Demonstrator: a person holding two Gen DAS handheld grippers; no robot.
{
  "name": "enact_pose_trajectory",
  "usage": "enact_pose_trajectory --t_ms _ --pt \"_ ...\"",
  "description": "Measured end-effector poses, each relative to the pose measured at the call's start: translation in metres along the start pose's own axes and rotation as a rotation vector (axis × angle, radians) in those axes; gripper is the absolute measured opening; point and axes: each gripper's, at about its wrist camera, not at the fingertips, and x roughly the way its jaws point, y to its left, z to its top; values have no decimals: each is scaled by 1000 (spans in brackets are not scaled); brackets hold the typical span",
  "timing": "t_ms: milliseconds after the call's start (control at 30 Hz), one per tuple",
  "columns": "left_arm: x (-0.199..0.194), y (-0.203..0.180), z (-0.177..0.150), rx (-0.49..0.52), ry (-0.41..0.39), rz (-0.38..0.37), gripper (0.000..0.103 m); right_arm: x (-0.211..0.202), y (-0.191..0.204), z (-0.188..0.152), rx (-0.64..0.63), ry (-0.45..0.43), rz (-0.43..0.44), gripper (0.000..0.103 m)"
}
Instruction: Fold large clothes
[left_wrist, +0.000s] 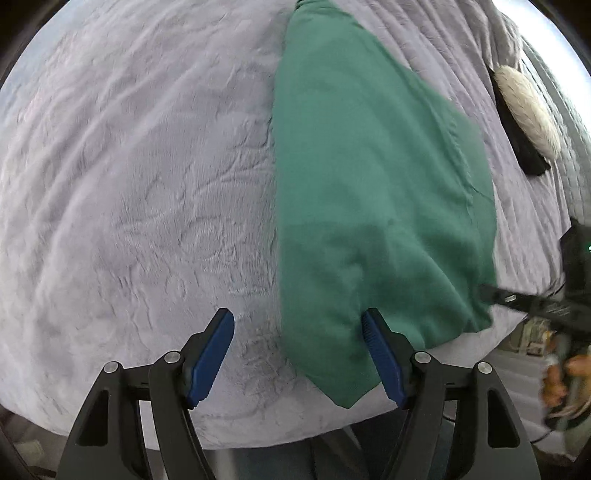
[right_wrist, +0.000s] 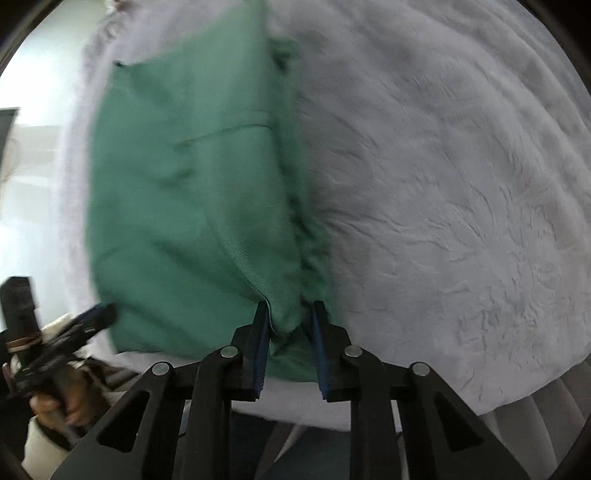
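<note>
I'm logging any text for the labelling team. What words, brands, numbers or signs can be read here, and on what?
None can be read.
The green garment shows no print or tag.
The grey blanket is plain.
The right gripper, shut on the garment, and the open left gripper bear no markings.

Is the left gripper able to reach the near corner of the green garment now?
Probably yes. The left gripper is open just above the green garment, its right finger already over the cloth, and nothing lies between them on the grey blanket.
</note>
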Motion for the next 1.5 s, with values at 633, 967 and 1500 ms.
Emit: enact_pose_trajectory --t_ms 633,967,1500 --pt "-2 -8 -11 -5 60 118 84 3 27 5 6 40 -108 26" --pt "-8 -14 -9 23 52 153 84 0 48 -6 -6 45 -131 26" --pt "-23 -7 -2 16 -10 178 84 -36 34 14 51 -100 -16 42"
